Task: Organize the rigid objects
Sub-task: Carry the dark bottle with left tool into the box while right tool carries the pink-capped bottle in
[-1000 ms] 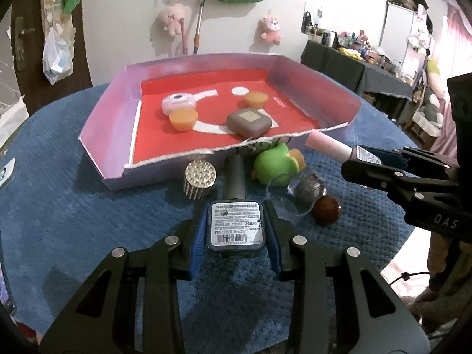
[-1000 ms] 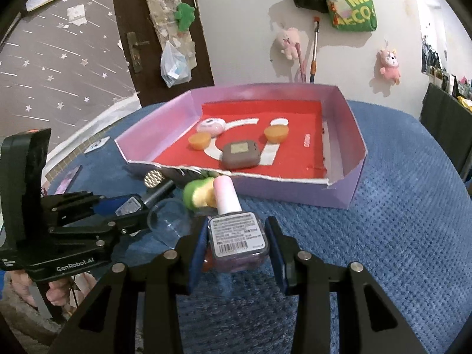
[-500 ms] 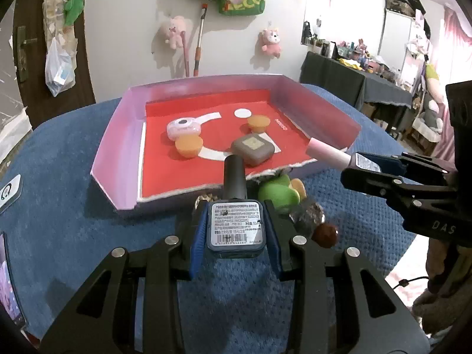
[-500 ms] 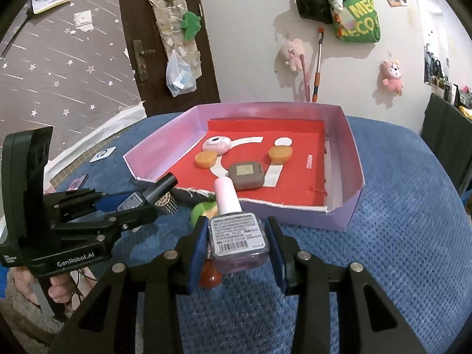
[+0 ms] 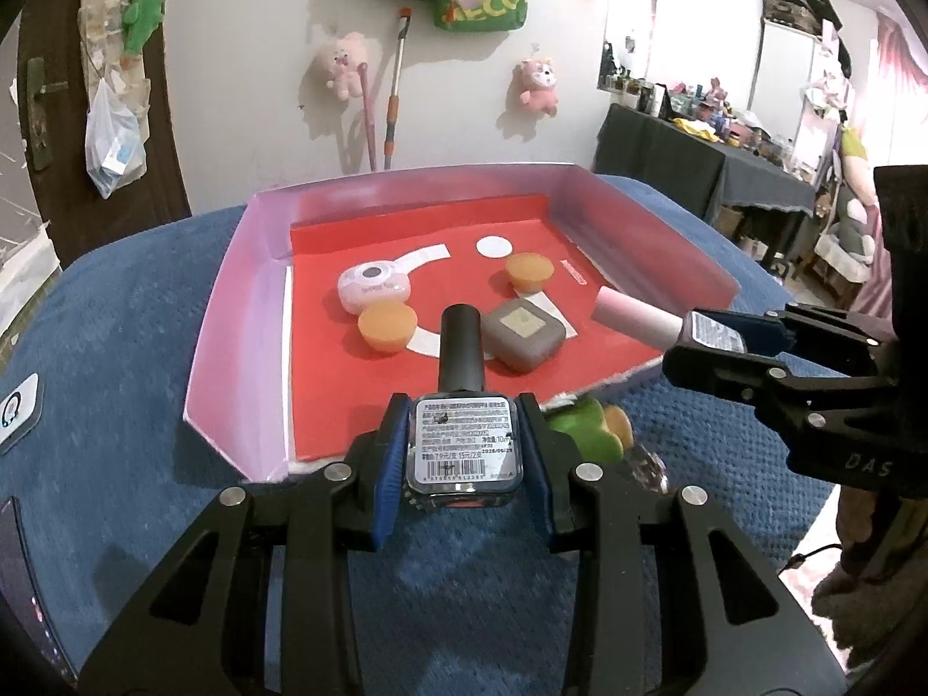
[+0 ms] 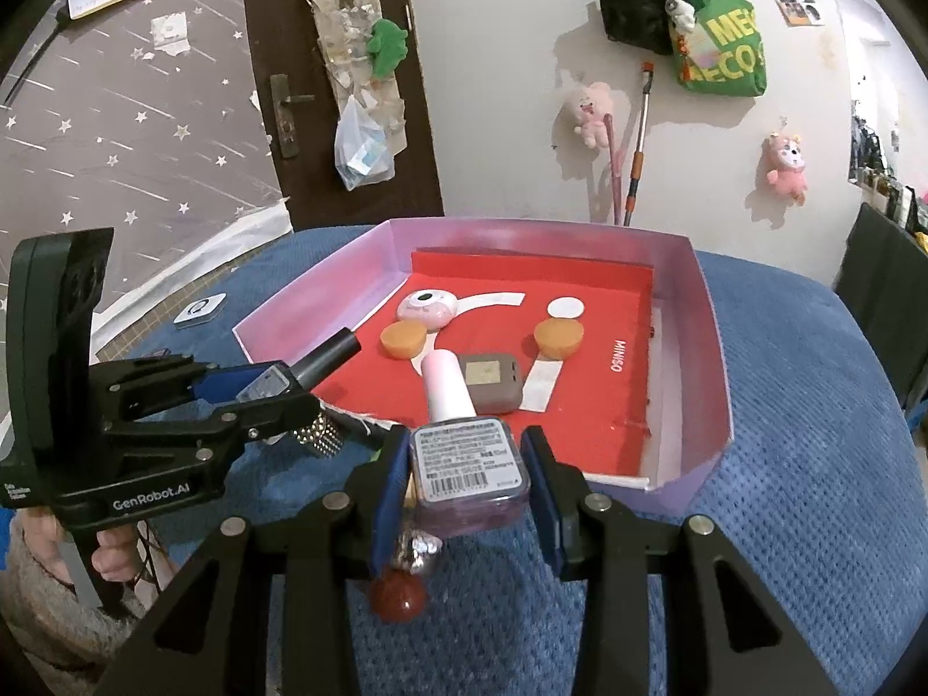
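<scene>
Left view: left gripper [image 5: 462,452] clamped on a square glass bottle with a black cap [image 5: 462,435], cap aimed ahead at the pink cardboard tray with a red floor [image 5: 238,313] on the blue bumpy cloth [image 5: 116,348]. Right view: right gripper [image 6: 467,467] squeezing a lilac glass bottle with a pink cap [image 6: 464,458], lying the same way, tray just ahead, white wall with plush toys [image 6: 591,110] behind.

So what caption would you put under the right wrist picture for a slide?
Right gripper holds a pink-capped nail polish bottle just short of the pink tray, beside the left gripper with a black-capped bottle.
</scene>
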A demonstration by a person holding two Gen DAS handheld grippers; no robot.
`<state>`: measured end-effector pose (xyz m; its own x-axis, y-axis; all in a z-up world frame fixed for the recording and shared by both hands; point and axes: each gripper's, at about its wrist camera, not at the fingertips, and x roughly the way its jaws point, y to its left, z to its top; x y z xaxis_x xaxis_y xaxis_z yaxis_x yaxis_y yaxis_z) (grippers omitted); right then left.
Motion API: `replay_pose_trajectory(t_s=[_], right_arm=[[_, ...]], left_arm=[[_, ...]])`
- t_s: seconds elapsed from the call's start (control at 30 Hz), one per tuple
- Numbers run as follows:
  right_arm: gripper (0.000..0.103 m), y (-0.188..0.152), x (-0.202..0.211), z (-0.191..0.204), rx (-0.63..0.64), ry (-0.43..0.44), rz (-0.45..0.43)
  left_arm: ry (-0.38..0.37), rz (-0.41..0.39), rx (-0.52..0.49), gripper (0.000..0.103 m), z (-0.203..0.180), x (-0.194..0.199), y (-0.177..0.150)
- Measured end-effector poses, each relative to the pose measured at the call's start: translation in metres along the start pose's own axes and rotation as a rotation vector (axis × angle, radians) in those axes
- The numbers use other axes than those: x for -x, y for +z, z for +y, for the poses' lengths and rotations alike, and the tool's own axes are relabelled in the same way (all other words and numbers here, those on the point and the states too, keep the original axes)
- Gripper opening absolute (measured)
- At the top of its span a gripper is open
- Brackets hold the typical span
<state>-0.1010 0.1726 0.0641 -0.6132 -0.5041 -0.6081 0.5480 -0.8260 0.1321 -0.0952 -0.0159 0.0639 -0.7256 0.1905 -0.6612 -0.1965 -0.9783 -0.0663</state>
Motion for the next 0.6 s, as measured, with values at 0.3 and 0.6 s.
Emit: replay_pose_trajectory(t_s=[0.3, 0.6], right_arm=[[0.041, 0.020, -0.027, -0.003, 0.008, 0.051, 0.053], [0.041, 0.029, -0.059, -0.010, -0.030, 0.159, 0.161]], left_arm=[[0.005, 0.033, 0.004, 0.033, 0.011, -0.017, 0.013], [-0.005, 0.078, 0.020, 0.033, 0.020, -0.033, 0.017]])
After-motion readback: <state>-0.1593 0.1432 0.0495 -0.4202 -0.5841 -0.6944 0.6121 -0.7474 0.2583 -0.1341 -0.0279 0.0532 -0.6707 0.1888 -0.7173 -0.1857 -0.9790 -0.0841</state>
